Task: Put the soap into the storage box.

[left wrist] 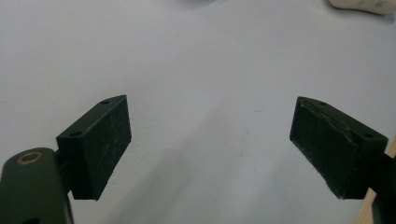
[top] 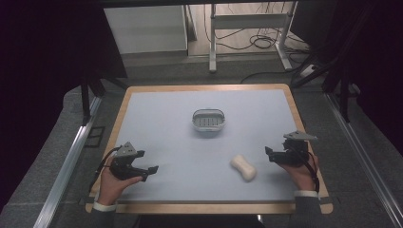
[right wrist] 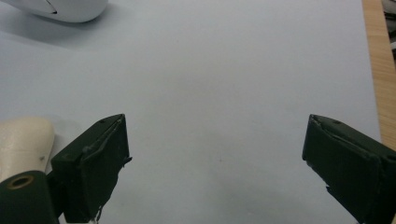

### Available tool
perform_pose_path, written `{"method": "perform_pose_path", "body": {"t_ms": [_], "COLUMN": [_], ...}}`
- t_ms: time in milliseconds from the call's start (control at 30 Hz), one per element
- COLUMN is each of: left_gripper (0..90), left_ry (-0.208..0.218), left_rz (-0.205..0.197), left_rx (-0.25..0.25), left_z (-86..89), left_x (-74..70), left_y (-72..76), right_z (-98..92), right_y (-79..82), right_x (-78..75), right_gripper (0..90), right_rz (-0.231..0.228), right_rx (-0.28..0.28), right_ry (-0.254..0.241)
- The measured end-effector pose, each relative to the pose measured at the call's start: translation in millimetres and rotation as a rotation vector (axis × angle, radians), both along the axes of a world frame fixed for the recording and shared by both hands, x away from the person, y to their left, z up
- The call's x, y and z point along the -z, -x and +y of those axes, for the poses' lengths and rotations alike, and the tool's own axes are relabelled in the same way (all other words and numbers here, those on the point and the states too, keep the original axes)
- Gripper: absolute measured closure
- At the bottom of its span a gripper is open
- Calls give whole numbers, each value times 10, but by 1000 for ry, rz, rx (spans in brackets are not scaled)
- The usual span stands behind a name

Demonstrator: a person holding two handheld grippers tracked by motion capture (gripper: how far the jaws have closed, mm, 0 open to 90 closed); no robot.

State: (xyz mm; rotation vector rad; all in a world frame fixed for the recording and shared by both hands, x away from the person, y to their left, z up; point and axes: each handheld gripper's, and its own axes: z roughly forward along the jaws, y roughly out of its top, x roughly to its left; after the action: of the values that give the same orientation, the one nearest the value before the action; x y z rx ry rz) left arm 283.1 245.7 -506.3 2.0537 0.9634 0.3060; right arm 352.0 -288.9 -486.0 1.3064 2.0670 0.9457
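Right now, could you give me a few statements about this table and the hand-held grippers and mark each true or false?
1. The cream soap bar lies on the table mat, outside the soap dish. True.
2. The right hand-held gripper is clamped on the soap bar. False: its jaws stand open with nothing between them, beside the bar.
3. The left hand-held gripper is open and holds nothing. True.
4. The soap dish sits at the near edge, between the person's hands. False: it sits farther back, near the middle of the mat.
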Motion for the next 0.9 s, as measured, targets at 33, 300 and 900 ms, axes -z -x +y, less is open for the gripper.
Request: {"method": "perform_pose_path", "body": {"t_ms": [33, 300, 900], "left_gripper": [131, 131, 131], "left_ry": [0, 14, 22], "left_rz": [0, -8, -15], "left_rx": [0, -5, -18], "left_z": [0, 36, 80], "left_x": [0, -35, -60], "left_y": [0, 42, 53], "right_z": [0, -48, -66], "right_y": [0, 48, 65], "right_x": [0, -32, -108], "right_gripper": [73, 77, 136], "right_rz": [0, 6, 22], "right_rx": [0, 3, -37], "right_ry": [0, -9, -26]}}
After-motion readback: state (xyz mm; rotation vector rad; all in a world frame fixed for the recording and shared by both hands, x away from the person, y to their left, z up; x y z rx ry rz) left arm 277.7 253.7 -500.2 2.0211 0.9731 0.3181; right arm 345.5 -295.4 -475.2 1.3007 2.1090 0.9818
